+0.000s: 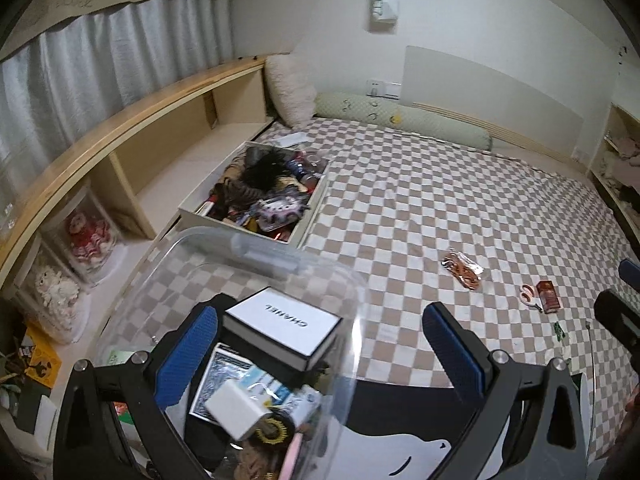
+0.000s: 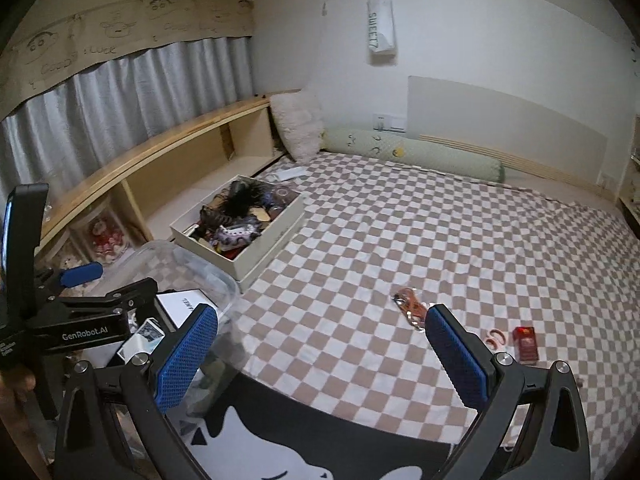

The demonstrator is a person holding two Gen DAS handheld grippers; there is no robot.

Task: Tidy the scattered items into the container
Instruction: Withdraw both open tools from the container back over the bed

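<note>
A clear plastic container stands at the near left of the bed, holding a white Chanel box, a white charger and small bits. My left gripper hangs open over its right side, left finger above the contents, nothing gripped. On the checked blanket to the right lie an orange packet, pink-handled scissors and a small red box. My right gripper is open and empty, short of the packet, scissors and red box. The container sits to its left.
A white open box full of trinkets sits behind the container. A wooden shelf with doll jars runs along the left. A pillow and green bolster lie at the headboard. A black-and-white cloth covers the near edge.
</note>
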